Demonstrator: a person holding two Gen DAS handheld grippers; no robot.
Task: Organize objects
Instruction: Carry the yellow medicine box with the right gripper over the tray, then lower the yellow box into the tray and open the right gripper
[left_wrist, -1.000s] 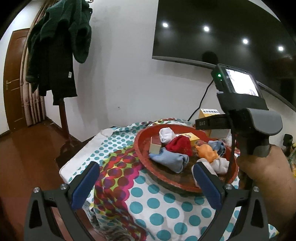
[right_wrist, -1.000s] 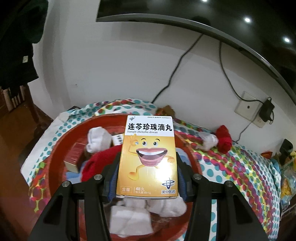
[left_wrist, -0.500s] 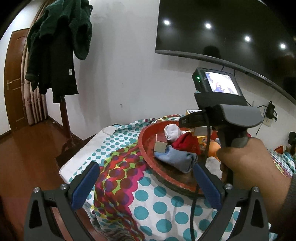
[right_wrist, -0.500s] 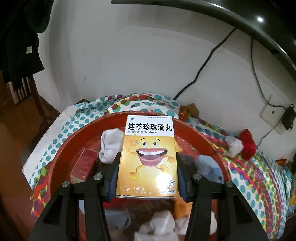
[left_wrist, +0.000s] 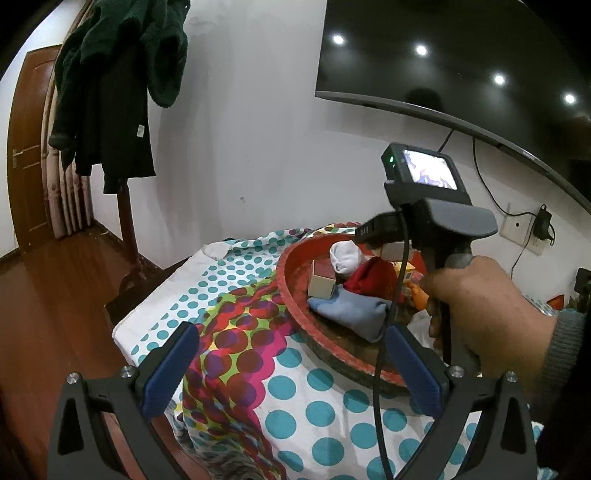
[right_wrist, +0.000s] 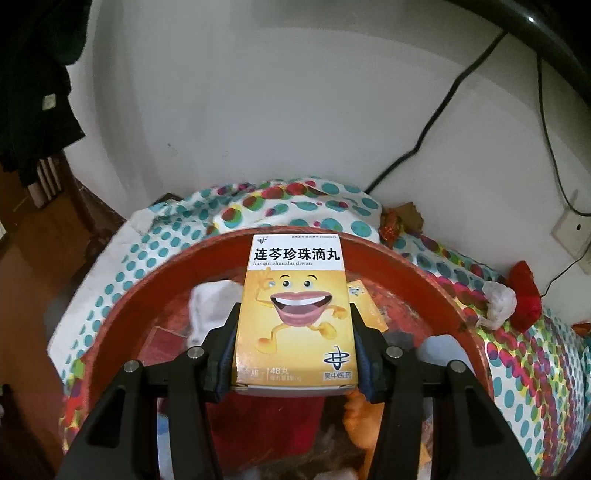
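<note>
Forward and down goes the right gripper (right_wrist: 295, 354) since the earlier frame: the far rim of the red tray (right_wrist: 406, 258) now fills its view, where before the whole tray and more of the spotted cloth (right_wrist: 517, 369) showed beyond it. Its jaws are clamped on the two long sides of the yellow box (right_wrist: 295, 314), which sits flat between them, long axis running straight out along the fingers toward the tray's far edge, printed face up.

What the coming move turns on is that the box now hangs over the tray's interior, not over the cloth. Directly under and ahead of it lie a white sock (right_wrist: 210, 310), a dark red box (right_wrist: 162, 343) to the left, and a second yellow box (right_wrist: 365, 306) just beside its right edge. Red and orange socks show below the jaws (blurred, so their exact lie is unclear).

Off to the left and nearer the tray's near rim, the left gripper (left_wrist: 291, 369) has its jaws spread wide with nothing between them. In that view the right hand (left_wrist: 487, 317) holds its tool above the tray (left_wrist: 291, 295), so the right side is plainly the nearer one. I judge a set-down inside the tray likely, perhaps alongside the matching box.
</note>
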